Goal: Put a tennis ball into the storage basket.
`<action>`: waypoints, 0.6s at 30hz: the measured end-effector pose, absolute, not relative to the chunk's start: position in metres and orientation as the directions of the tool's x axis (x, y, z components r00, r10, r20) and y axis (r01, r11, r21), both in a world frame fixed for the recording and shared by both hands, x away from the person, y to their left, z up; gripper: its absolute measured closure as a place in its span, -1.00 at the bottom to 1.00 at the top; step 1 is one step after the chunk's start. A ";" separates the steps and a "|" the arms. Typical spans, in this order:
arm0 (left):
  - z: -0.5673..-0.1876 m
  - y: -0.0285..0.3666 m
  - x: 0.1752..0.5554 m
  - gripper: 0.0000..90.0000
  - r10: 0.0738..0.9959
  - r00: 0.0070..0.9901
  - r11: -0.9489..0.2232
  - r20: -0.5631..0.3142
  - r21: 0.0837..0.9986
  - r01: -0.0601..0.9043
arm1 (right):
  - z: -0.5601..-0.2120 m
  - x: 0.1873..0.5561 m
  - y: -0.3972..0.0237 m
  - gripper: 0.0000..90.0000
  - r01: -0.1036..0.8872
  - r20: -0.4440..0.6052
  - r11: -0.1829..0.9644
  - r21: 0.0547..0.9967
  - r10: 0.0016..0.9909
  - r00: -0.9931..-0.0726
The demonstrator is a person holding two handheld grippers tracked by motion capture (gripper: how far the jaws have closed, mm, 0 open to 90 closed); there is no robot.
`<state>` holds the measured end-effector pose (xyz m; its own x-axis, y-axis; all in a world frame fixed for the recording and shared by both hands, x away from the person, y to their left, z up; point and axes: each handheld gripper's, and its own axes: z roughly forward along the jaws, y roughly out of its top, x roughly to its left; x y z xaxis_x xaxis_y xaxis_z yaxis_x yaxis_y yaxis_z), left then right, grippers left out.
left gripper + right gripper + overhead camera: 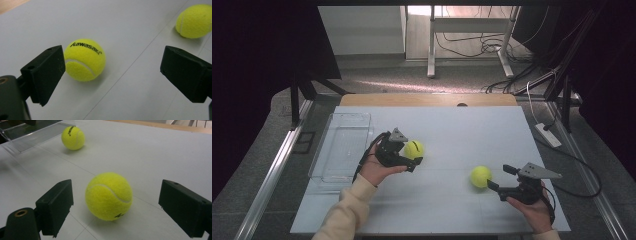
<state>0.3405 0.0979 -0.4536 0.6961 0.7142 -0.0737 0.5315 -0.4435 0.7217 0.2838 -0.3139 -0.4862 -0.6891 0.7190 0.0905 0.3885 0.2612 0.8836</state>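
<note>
At the far left of the counter sits a clear plastic tray, and nothing lies in it as far as the high view shows. Just to its right, the left hand-held gripper is set against the first tennis ball; in the left gripper view its jaws stand wide apart, and that ball, marked "kawasaki", rests on the counter close to one jaw but is not clamped.

Further right and nearer the person, the second tennis ball also rests on the counter, well apart from the first. The right hand-held gripper is lined up on it, jaws wide, with the ball sitting between them in the right gripper view — neither jaw is touching it.

Judging from this, the work looks to be at its start: both balls are approached, neither is gripped or lifted, and the tray — the likely place for them — is unfilled. Closing on each ball, lifting it and carrying it leftward to the tray would all be left to do.
</note>
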 end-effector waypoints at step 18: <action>-0.459 0.093 0.357 -0.86 0.728 0.682 -0.457 -0.072 0.691 0.560 | -0.487 0.284 -0.313 -0.73 0.389 0.089 0.264 0.883 0.719 -0.689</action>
<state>0.3571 0.0927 -0.4585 0.6819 0.7278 -0.0722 0.5604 -0.4565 0.6911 0.2838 -0.3133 -0.4866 -0.6894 0.7189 0.0890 0.3888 0.2636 0.8828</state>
